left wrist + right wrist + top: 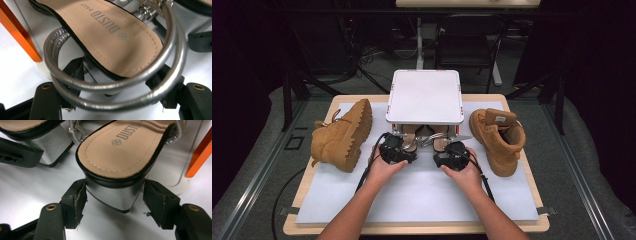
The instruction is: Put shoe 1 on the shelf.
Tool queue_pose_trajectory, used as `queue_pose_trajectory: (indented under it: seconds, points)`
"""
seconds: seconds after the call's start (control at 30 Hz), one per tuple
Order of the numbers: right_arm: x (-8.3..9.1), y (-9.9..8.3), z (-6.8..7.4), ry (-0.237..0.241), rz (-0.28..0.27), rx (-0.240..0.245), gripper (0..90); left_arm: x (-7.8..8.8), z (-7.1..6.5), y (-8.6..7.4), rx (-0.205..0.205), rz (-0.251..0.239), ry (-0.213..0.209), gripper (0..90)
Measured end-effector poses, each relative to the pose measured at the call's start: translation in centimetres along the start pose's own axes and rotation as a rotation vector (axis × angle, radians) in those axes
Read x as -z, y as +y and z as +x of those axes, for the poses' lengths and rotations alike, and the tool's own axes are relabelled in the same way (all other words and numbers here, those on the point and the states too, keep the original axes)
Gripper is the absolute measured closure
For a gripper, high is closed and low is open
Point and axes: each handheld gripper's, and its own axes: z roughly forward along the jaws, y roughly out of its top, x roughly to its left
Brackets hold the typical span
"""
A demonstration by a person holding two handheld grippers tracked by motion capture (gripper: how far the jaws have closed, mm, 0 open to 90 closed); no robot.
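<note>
A pair of silver block-heel sandals with tan insoles stands under a low white stand (424, 97), heels toward me. My left gripper (408, 146) (116, 77) has its jaws on either side of the left sandal's heel (96, 75). That sandal's silver ankle straps (105, 86) loop across in front of the jaws, and the pads look pressed on the heel. My right gripper (443, 146) (115, 195) is shut on the right sandal's silver heel (113, 193), both pads touching its sides. The two sandals (412, 134) (439, 137) sit close together.
A tan work boot (342, 135) lies on its side at the left of the white mat (412, 195). Its mate (498, 137) stands upright at the right. The stand has orange legs (20, 32) (200, 155) close beside each sandal. A chair and cables lie beyond the table.
</note>
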Motion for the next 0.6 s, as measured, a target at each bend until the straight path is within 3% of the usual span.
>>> queue_pose_trajectory:
  seconds: [0.27, 0.6]
  points:
    - [0.0, -0.3, 0.1, -0.001, -0.004, -0.003, 36.6, 0.2, -0.2, -0.4, 0.015, -0.015, 0.011, 33.6]
    - [2.3, -1.4, 0.1, -0.008, -0.017, -0.006, 42.7, 2.4, -0.7, -1.7, 0.035, -0.055, 0.004, 38.8]
